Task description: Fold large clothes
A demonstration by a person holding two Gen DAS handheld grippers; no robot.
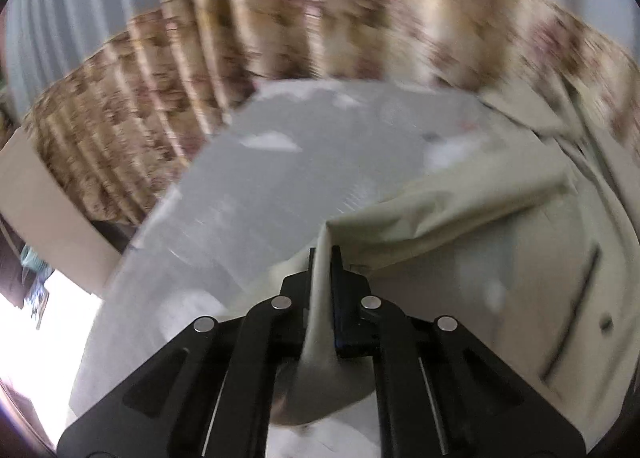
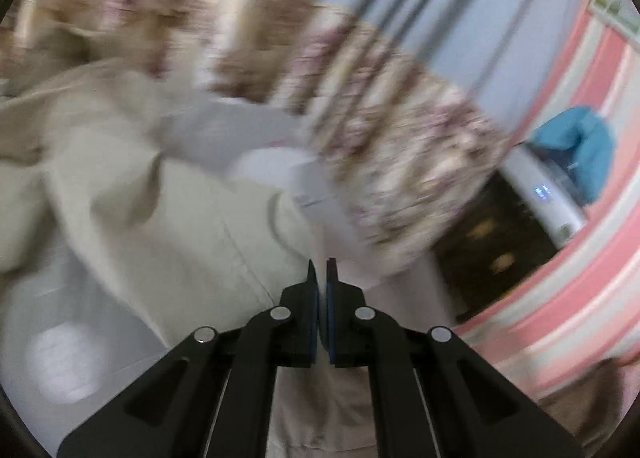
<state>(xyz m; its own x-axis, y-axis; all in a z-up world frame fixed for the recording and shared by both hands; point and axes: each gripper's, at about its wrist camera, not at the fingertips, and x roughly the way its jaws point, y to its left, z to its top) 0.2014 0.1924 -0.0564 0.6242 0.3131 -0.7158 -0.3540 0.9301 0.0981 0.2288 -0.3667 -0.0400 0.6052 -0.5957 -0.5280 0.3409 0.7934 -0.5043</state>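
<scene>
A large cream garment [image 1: 460, 214] lies on a grey-white table [image 1: 288, 178], spread to the right, with a dark button and placket line at the right side. My left gripper [image 1: 323, 254] is shut on a fold of this garment, and the cloth runs up between the fingers. In the right wrist view the same cream garment [image 2: 140, 194] lies crumpled to the left. My right gripper [image 2: 321, 270] has its fingers nearly together with a thin gap; the cloth passes right under the tips, and I cannot tell if any is pinched. Both views are blurred.
A floral brown-and-cream curtain [image 1: 280, 38] hangs behind the table, with grey curtain above. On the right are a pink striped wall [image 2: 580, 278], a white appliance [image 2: 552, 194] with a blue cloth [image 2: 580, 146] on it, and a dark floor patch [image 2: 492, 242].
</scene>
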